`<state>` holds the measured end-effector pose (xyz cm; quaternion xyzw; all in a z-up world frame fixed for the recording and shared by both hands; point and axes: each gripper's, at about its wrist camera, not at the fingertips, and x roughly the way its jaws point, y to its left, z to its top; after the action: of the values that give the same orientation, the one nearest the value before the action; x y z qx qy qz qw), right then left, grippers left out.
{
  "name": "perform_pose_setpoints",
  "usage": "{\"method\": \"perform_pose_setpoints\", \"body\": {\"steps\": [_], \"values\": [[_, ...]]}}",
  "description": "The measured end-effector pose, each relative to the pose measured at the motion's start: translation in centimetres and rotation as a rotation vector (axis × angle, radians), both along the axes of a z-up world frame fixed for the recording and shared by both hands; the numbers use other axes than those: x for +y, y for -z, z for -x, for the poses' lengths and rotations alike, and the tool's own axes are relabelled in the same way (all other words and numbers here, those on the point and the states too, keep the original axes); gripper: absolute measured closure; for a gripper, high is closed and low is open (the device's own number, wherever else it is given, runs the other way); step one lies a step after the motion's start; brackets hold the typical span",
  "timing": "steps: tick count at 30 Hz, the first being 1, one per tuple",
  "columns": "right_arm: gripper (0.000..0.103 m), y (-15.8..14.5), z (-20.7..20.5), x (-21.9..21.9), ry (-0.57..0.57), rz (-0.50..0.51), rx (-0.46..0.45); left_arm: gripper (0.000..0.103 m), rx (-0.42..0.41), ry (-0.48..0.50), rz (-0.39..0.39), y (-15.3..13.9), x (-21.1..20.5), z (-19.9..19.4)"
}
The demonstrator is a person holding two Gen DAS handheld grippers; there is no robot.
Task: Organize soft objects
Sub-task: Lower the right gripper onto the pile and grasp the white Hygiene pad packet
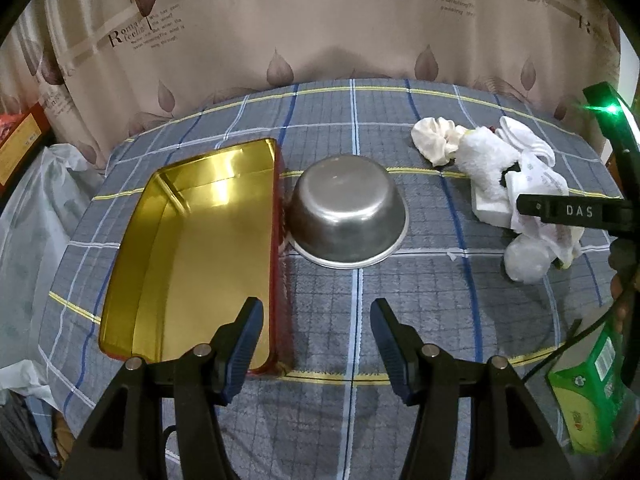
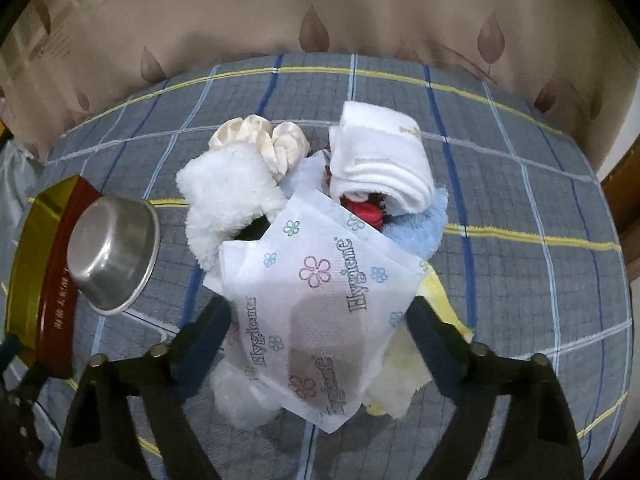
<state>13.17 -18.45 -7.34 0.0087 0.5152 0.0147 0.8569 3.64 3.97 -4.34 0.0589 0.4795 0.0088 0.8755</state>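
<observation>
The right gripper (image 2: pixel 320 320), jaws spread astride the napkin (image 2: pixel 316 292) atop the soft pile, should pinch only that sheet, clear of the bowl (image 2: pixel 112 256).

left wrist view angled down over tin (image 1: pixel 192 248) and bowl (image 1: pixel 348 216), right wrist view close above soft pile (image 2: pixel 312 248), both share bowl

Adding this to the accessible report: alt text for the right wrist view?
The right gripper straddles a white Hygiene-printed tissue packet topping a pile of soft items, jaws open on either side of it. Behind lie a fluffy white toy, a cream scrunchie, folded white socks and a blue cloth; an upturned steel bowl sits left.
</observation>
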Motion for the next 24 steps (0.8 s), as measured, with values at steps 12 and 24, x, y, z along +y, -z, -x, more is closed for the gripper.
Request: {"method": "perform_pose_setpoints", "body": {"steps": [12, 24], "values": [[0.066, -0.5, 1.1, -1.5, -0.025, -0.107, -0.042, 0.046, 0.027, 0.009, -0.009, 0.8, -0.4, -1.9], [0.051, 0.4, 0.4, 1.2, -0.051, -0.038, -0.035, 0.046, 0.042, 0.010, -0.011, 1.5, -0.4, -2.3]]}}
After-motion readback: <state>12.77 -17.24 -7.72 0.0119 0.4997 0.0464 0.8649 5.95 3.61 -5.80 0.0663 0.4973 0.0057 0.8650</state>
